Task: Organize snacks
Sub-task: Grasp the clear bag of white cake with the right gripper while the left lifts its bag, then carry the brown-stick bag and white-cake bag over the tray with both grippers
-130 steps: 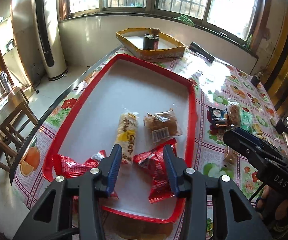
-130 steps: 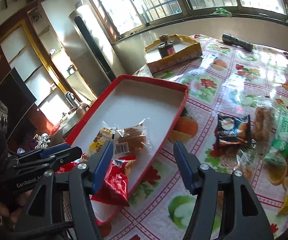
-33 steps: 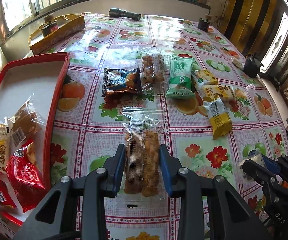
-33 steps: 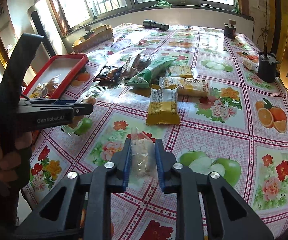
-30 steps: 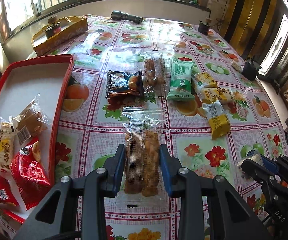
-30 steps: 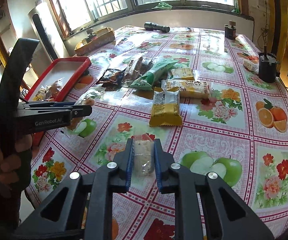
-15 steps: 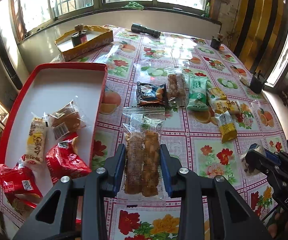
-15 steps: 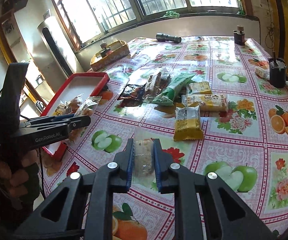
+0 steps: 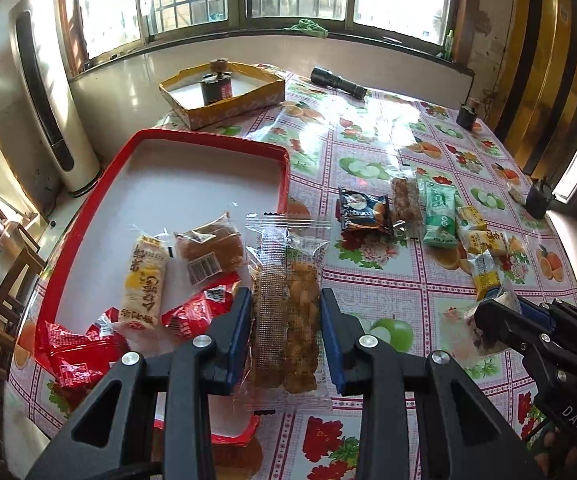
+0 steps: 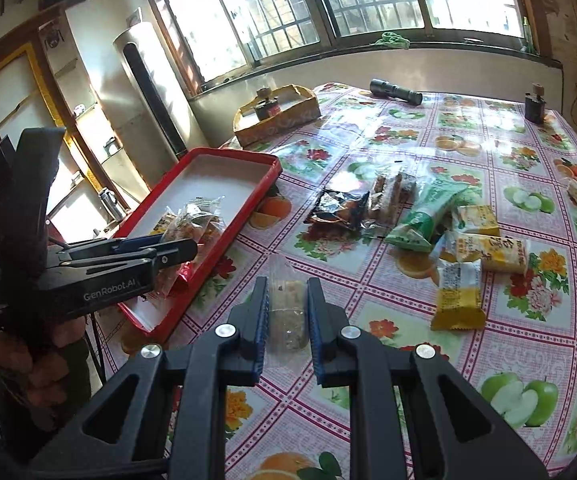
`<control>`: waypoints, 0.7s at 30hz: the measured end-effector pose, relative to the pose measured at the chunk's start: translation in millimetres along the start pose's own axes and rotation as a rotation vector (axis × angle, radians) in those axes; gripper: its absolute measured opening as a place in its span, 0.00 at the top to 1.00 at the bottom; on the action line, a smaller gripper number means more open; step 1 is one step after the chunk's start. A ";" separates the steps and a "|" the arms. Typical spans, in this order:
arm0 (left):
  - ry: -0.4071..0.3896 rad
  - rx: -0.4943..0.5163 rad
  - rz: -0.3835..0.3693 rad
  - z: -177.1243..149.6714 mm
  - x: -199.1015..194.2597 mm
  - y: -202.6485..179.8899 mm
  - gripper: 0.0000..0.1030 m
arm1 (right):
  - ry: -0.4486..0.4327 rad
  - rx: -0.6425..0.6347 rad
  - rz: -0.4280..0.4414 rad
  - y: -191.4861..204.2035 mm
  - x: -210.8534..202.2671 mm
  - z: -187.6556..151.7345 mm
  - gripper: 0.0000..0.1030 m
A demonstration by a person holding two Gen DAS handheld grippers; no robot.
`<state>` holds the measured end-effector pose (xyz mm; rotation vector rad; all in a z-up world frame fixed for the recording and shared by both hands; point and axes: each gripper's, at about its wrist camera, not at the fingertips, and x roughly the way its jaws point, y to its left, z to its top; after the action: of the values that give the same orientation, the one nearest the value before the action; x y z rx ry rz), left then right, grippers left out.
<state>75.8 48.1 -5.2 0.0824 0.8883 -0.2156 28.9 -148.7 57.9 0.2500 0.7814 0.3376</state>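
Note:
My left gripper [image 9: 286, 300] is shut on a clear packet of brown snack bars [image 9: 288, 300], held above the near right edge of the red tray [image 9: 192, 138]. In the tray lie a yellow-and-white bar [image 9: 144, 280], a brown cake packet [image 9: 208, 250] and red packets [image 9: 80, 352]. My right gripper [image 10: 287, 292] is shut on a small clear packet with a pale cake [image 10: 286, 304], above the flowered tablecloth to the right of the red tray [image 10: 224, 154]. Loose on the cloth are a dark packet [image 9: 364, 210], a green packet [image 9: 438, 216] and yellow packets [image 10: 458, 294].
A yellow cardboard tray [image 9: 224, 94] with a dark can stands at the far edge. A black torch [image 9: 338, 82] lies near the window sill. Small dark jars [image 10: 534, 106] stand on the far right. A hand [image 10: 36, 368] holds the left gripper at the table's left edge.
Both grippers have moved left toward the red tray and risen, each carrying its packet. The left packet now hangs over the tray's near right edge.

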 end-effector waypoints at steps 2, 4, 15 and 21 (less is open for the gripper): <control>-0.004 -0.018 0.017 2.4 -1.8 11.0 0.68 | 0.001 -0.017 0.017 8.4 6.9 5.6 0.81; -0.010 -0.037 0.034 5.6 -3.6 23.1 0.68 | 0.005 -0.026 0.044 17.1 16.2 12.2 0.81; -0.021 -0.170 0.138 20.6 -1.3 93.9 0.68 | 0.011 -0.072 0.199 72.2 80.1 58.2 0.81; -0.010 -0.214 0.163 22.7 6.7 115.1 0.68 | 0.047 -0.044 0.269 85.9 120.8 74.8 0.81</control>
<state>122.5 155.6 1.8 -0.0452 0.8849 0.0320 145.3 -30.4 60.8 0.3074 0.7871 0.6162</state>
